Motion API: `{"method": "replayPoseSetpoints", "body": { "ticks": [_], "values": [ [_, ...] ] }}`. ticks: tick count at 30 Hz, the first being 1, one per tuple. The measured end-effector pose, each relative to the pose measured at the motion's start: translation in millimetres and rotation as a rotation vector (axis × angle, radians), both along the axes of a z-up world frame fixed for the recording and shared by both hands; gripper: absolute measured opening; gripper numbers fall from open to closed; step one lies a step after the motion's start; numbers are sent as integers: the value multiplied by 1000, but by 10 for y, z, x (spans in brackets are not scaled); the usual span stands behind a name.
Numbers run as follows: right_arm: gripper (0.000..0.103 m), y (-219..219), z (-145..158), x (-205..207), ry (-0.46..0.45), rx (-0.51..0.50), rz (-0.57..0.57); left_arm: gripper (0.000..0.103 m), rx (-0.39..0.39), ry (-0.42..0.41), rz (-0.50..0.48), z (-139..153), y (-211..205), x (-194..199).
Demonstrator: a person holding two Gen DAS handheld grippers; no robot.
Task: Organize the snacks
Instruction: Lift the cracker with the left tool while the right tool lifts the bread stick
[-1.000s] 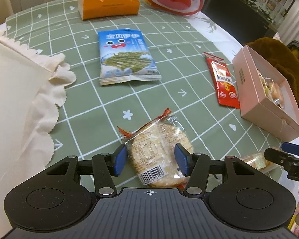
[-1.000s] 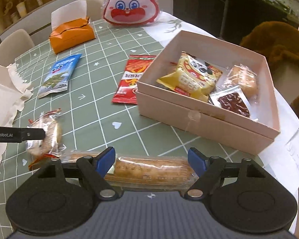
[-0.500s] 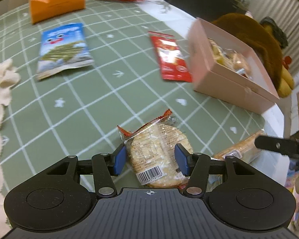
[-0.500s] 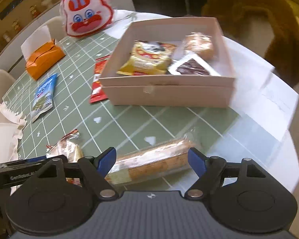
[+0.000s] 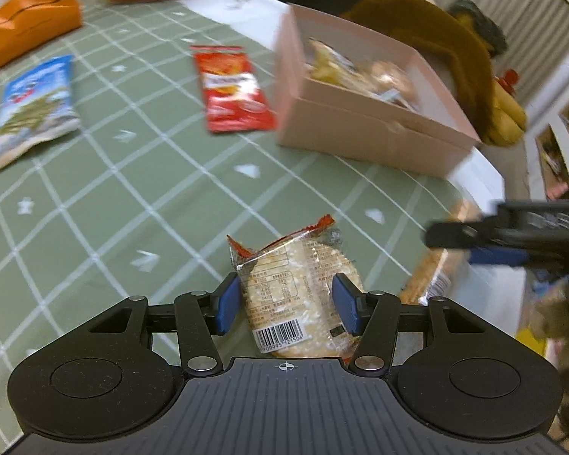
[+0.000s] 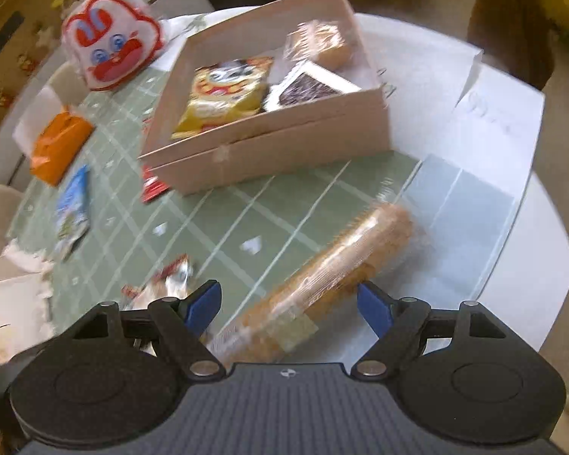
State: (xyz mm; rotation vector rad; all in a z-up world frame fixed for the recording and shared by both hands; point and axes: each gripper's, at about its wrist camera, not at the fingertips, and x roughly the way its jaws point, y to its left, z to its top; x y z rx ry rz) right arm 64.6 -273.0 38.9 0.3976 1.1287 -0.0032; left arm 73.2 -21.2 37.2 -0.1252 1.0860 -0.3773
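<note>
My left gripper (image 5: 287, 305) is shut on a round rice cracker in a clear wrapper (image 5: 297, 294) and holds it above the green table. My right gripper (image 6: 289, 303) is open, its blue pads on either side of a long wrapped biscuit roll (image 6: 322, 276) that lies near the table's edge; the roll also shows in the left wrist view (image 5: 432, 276). The pink box (image 6: 269, 151) holds several snacks. It also shows in the left wrist view (image 5: 364, 136). A red packet (image 5: 231, 93) and a blue packet (image 5: 34, 110) lie on the table.
An orange tissue box (image 5: 30, 22) and a red-and-white rabbit bag (image 6: 110, 53) stand at the back. A white cloth (image 6: 15, 295) lies at the left. A brown plush (image 5: 425, 34) sits behind the box. The table edge (image 6: 531, 227) is close on the right.
Both grippers have swung right toward the pink box. The rice cracker stays gripped in the left one. The biscuit roll now lies diagonally between the open right fingers.
</note>
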Motion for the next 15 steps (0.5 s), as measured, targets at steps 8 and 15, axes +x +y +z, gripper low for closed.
{"method": "replayPoseSetpoints", "body": {
  "ticks": [8,15],
  "values": [
    [46,182,-60,-186,-39,-109,197,57,-34,22,-14,-4,-19,-6],
    [46,456,-99,-260,-78,-79,304,56,-168,107,69,-32,275,-13]
  ]
}}
